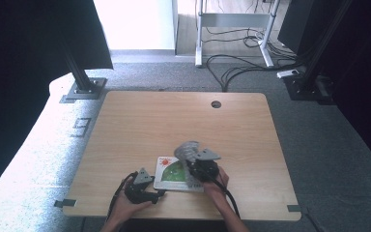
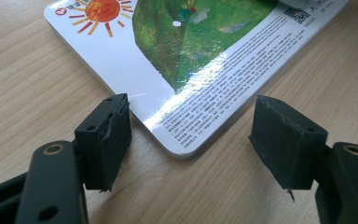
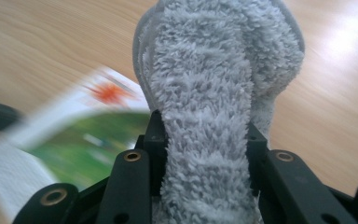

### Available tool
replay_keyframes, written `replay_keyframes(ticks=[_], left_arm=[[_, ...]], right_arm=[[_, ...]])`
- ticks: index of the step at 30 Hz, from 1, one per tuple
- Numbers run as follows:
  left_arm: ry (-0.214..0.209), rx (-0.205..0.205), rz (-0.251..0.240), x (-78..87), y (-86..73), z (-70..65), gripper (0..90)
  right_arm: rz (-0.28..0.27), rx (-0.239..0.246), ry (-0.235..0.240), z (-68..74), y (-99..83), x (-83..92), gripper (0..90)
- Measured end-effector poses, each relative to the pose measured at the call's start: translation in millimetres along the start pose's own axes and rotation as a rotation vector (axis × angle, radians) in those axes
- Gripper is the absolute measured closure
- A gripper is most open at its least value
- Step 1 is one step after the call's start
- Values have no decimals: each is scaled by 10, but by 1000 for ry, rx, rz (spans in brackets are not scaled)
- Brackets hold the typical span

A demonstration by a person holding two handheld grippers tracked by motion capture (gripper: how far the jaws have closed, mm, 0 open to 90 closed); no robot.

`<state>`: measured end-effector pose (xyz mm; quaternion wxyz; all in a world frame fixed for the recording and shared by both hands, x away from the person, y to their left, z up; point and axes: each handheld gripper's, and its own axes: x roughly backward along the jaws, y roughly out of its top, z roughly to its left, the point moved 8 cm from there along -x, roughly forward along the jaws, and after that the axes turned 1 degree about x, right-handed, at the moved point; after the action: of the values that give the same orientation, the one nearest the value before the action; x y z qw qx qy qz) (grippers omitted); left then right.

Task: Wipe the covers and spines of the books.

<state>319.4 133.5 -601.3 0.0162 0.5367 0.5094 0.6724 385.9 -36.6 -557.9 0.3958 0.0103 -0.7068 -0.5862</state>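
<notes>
A children's board book point(image 1: 172, 173) with an orange sun and a green shape on its white cover lies flat near the table's front edge. In the left gripper view the book's point(image 2: 177, 60) near corner sits between the jaws of my left gripper point(image 2: 191, 135), which stands open around it without touching. From the high view, my left gripper point(image 1: 160, 193) is at the book's front left corner. My right gripper point(image 1: 192, 169) hovers over the book's right part, shut on a folded grey fluffy cloth point(image 3: 214, 107) that sticks up past its jaws. The cloth point(image 1: 187, 150) hangs above the book point(image 3: 74, 140).
The wooden table point(image 1: 183, 121) has a round cable hole point(image 1: 216, 104) at the back. Black frame posts point(image 1: 79, 77) stand on the grey carpet to either side, and cables point(image 1: 241, 67) trail behind the table.
</notes>
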Motion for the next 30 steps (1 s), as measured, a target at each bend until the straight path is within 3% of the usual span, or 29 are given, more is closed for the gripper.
replay_keyframes(ticks=[3, 6, 8, 11, 15, 30], left_arm=[[-4, -1, 2, 0, 1, -6, 285], [-11, 2, 3, 3, 1, -3, 286], [-10, -2, 3, 2, 0, 2, 290], [-10, -6, 5, 2, 0, 1, 289], [-17, 2, 4, 2, 4, 0, 287], [-23, -1, 4, -13, 18, -11, 289]], right_arm=[[-2, 54, 77, 380, 152, -119, 642], [38, 120, 143, 732, 180, -312, 641], [75, 143, 155, 861, 138, -441, 640], [98, 125, 166, 892, 82, -554, 638], [84, 106, 147, 778, 67, -491, 634], [33, -31, -36, -147, -290, 76, 621]])
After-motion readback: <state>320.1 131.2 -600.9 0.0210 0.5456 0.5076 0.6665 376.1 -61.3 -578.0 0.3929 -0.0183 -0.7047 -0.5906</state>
